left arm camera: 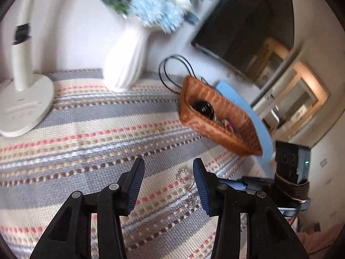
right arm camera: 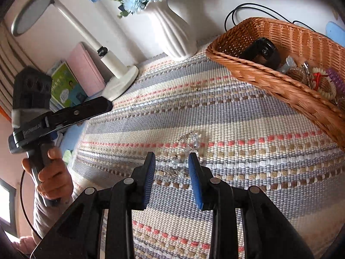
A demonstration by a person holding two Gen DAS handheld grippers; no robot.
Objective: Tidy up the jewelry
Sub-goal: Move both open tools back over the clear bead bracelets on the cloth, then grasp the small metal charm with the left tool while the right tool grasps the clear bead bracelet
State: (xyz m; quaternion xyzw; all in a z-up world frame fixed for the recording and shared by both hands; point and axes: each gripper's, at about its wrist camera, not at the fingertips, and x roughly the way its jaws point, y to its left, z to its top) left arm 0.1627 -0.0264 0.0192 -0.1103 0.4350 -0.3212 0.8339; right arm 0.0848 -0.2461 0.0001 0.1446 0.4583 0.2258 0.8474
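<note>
A clear bead chain [right arm camera: 186, 149] lies on the striped woven mat [right arm camera: 237, 118], its lower part between the tips of my right gripper [right arm camera: 172, 157], which is open with the pads off it. In the left wrist view the same chain [left arm camera: 186, 181] lies beside the right finger of my left gripper [left arm camera: 169, 164], open and empty just above the mat [left arm camera: 86, 125]. A small gold piece [right arm camera: 195, 87] [left arm camera: 160, 131] rests farther back. The wicker basket [right arm camera: 269, 79] [left arm camera: 217, 133] holds a black case [right arm camera: 263, 52], bead bracelets [right arm camera: 323, 84] and a purple coil [right arm camera: 335, 78].
A white vase [right arm camera: 172, 32] with blue flowers and a white desk lamp [right arm camera: 118, 79] stand at the mat's far edge. Books [right arm camera: 71, 86] lean at the left. A black cable [left arm camera: 170, 73] and a dark screen [left arm camera: 248, 21] are behind the basket. A hand [right arm camera: 51, 172] holds the left gripper.
</note>
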